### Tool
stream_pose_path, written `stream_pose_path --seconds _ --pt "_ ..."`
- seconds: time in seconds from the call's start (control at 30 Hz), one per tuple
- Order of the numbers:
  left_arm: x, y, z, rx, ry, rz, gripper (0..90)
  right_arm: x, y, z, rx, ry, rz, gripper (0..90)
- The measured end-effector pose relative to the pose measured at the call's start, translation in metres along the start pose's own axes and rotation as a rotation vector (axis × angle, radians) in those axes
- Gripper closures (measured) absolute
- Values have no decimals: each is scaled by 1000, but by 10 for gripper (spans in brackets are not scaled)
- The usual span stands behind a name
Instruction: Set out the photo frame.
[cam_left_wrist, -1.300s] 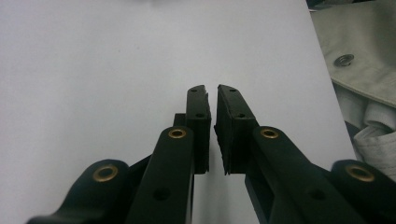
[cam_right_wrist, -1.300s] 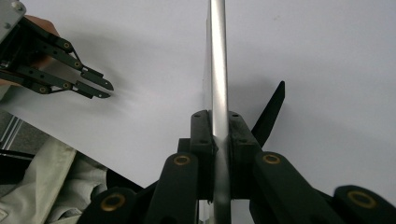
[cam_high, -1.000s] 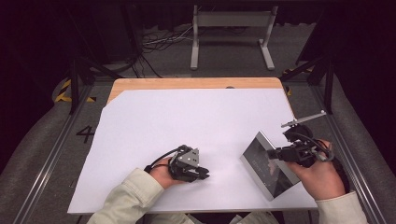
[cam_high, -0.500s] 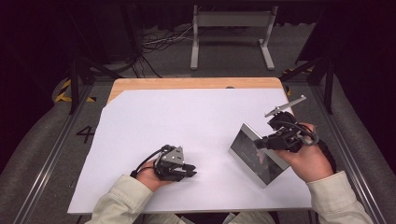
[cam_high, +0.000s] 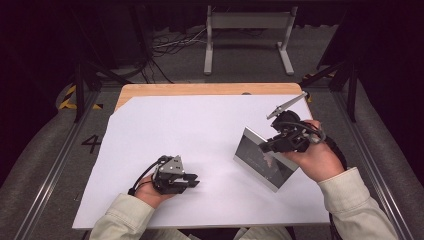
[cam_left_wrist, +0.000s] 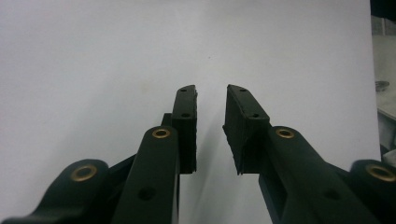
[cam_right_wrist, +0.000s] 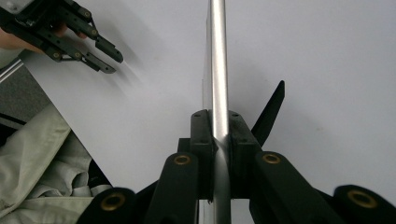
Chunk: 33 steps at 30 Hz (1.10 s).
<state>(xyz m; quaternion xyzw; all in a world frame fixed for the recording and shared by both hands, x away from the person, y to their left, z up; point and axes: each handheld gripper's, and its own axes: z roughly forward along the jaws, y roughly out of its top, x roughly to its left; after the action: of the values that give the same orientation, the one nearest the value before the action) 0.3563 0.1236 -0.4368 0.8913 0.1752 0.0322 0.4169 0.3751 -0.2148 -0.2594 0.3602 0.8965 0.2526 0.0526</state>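
A person sits at a table covered by a large white paper sheet (cam_high: 200, 135), working with a hand-held black two-jaw gripper in each hand.

From the high view, the right gripper (cam_high: 270, 146) sits at about four o'clock on the sheet. Its jaws are pressed onto the edge of a flat rectangular silver-framed picture frame with a dark glossy face (cam_high: 262, 159), held tilted on edge with its lower corner near or on the paper. In the right gripper view, the frame's thin silver metal edge (cam_right_wrist: 218, 70) runs straight up from between the two pads toward twelve o'clock, and a black fold-out stand leg (cam_right_wrist: 270, 112) juts out at about one o'clock behind it.

The left gripper (cam_high: 192, 181) lies at about seven o'clock on the sheet, well apart from the frame, pointing toward three o'clock. In the left gripper view its jaws stand partly spread with bare white paper between them; they have just been opening and pinch nothing.

The step in hand appears to be carrying or turning the frame with the right gripper while the left readies itself to help. The next move probably calls for the left gripper to travel toward three o'clock and take the frame's free edge or the stand leg, keeping the right pinch firm so the slim metal edge does not slip.
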Motion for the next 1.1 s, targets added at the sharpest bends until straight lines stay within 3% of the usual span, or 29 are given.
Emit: stream_pose_path --seconds 0.23,0.3,0.33,0.43,0.47,0.5,0.53,0.77,1.1 --pt "6 -7 -16 -71 75 -53 722 4 21 4 31 22 -95 837" --pt "8 -8 -17 -74 82 -62 722 4 24 4 33 25 -106 837" --pt "9 -9 -18 -75 90 -75 722 4 29 5 36 29 -138 837" --pt "10 -11 -19 -73 95 -79 722 4 32 6 40 31 -163 836" --pt "10 -13 -21 -73 102 -83 718 4 35 8 45 40 -204 837" --pt "10 -13 -21 -73 102 -83 715 4 35 8 45 40 -204 837" --pt "10 -16 -22 -72 114 -95 710 4 38 10 49 47 -237 836" --pt "14 -25 -30 -76 150 -165 689 3 46 21 71 72 -340 836" --pt "13 -30 -34 -79 154 -183 689 -4 54 31 69 124 -399 836"
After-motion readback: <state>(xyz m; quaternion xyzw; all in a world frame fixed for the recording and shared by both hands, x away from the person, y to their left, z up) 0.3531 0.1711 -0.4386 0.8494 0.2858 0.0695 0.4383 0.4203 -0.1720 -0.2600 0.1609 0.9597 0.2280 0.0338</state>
